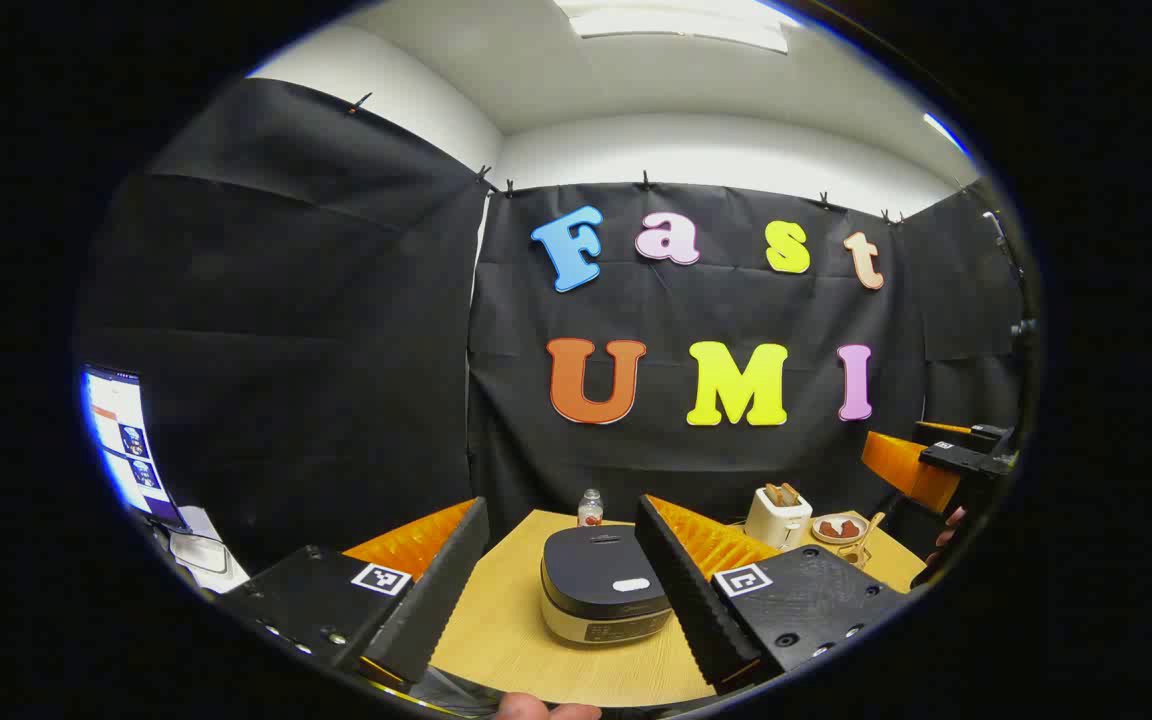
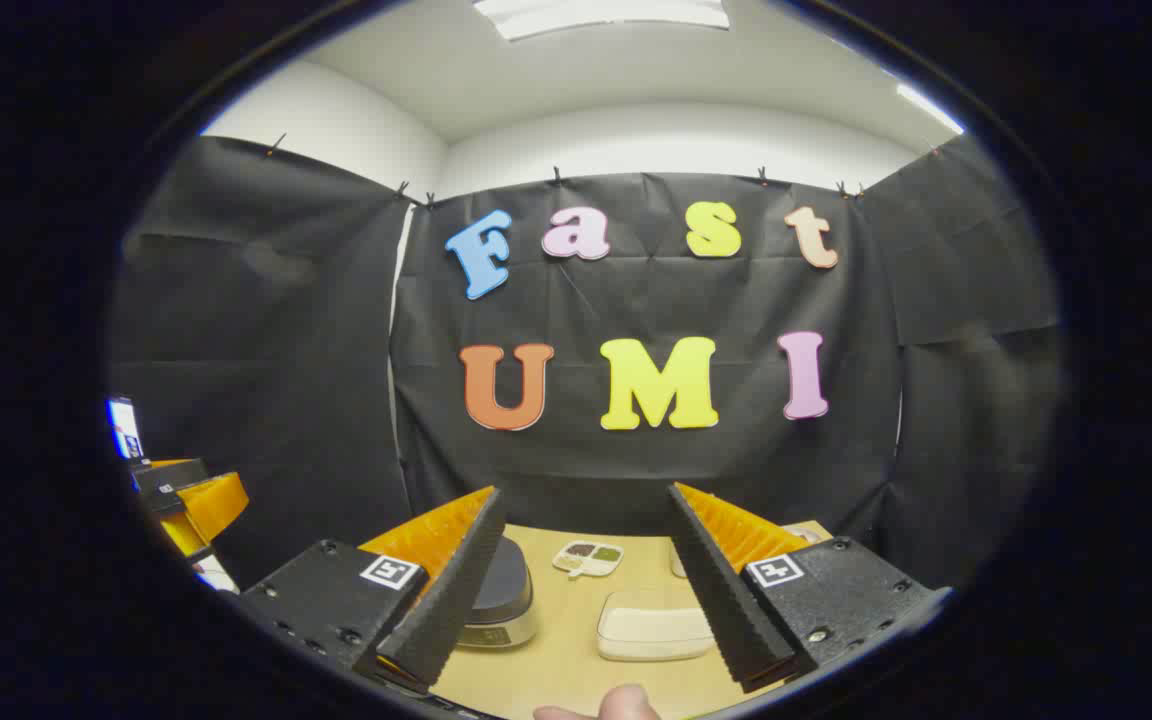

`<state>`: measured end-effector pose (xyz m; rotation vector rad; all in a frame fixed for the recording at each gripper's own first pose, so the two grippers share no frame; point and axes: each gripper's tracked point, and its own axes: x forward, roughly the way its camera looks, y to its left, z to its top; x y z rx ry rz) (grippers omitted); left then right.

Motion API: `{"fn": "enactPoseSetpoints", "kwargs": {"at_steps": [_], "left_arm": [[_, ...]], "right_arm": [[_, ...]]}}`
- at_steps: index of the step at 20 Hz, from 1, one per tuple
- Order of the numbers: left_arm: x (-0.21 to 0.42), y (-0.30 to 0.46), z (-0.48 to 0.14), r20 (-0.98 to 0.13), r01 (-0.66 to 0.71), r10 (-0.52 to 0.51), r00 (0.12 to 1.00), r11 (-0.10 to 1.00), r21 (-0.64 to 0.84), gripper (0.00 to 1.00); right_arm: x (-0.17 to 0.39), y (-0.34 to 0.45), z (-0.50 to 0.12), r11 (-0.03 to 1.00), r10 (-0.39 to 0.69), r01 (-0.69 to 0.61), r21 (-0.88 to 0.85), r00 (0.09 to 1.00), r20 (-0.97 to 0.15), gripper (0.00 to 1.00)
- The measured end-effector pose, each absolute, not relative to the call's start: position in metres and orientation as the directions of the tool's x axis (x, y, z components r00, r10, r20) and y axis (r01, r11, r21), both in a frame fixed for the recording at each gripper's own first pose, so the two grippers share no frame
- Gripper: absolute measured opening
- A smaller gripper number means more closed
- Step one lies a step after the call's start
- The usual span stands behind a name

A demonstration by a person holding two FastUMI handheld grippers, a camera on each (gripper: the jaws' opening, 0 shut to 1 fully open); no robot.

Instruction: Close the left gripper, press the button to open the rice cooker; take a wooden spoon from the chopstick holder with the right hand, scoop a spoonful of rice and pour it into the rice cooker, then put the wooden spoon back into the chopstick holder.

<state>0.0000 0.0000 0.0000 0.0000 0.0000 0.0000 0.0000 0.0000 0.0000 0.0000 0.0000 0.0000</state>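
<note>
The rice cooker [image 1: 604,585] stands on the wooden table [image 1: 496,630] with its dark lid down and a pale button [image 1: 631,584] on top. My left gripper [image 1: 562,505] hangs open above and in front of it, the cooker showing between its fingers. A wooden spoon handle [image 1: 872,524] sticks up from a small holder [image 1: 854,553] at the far right. In the right gripper view my right gripper [image 2: 586,492] is open and empty above the table [image 2: 556,660]. A shallow white container of rice [image 2: 651,625] lies ahead of it, and the rice cooker [image 2: 501,595] is half hidden by one finger.
A toaster [image 1: 776,515], a plate of food [image 1: 839,527] and a small bottle [image 1: 590,508] stand at the back of the table. A divided dish [image 2: 588,557] lies beyond the rice container. A monitor [image 1: 121,440] glows at the left. A thumb [image 2: 626,705] shows at the bottom edge.
</note>
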Motion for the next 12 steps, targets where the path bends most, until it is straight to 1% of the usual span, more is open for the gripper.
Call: {"fn": "enactPoseSetpoints", "kwargs": {"at_steps": [9,10,12], "left_arm": [[0.0057,-0.0037,-0.0025,-0.008,0.015,-0.016,1.0,1.0,-0.011,0.94],[0.007,-0.0036,-0.0015,-0.006,0.014,-0.014,1.0,1.0,-0.012,0.95],[0.009,-0.006,-0.0013,-0.005,0.016,-0.016,1.0,1.0,-0.014,0.95]], "right_arm": [[0.0053,-0.0024,0.0015,1.0,-0.009,0.009,-0.004,1.0,-0.001,0.99],[0.0063,-0.003,0.0028,1.0,-0.01,0.01,-0.006,1.0,0.001,1.0],[0.0065,-0.006,0.0046,1.0,-0.016,0.016,-0.012,1.0,0.006,0.99]]}}
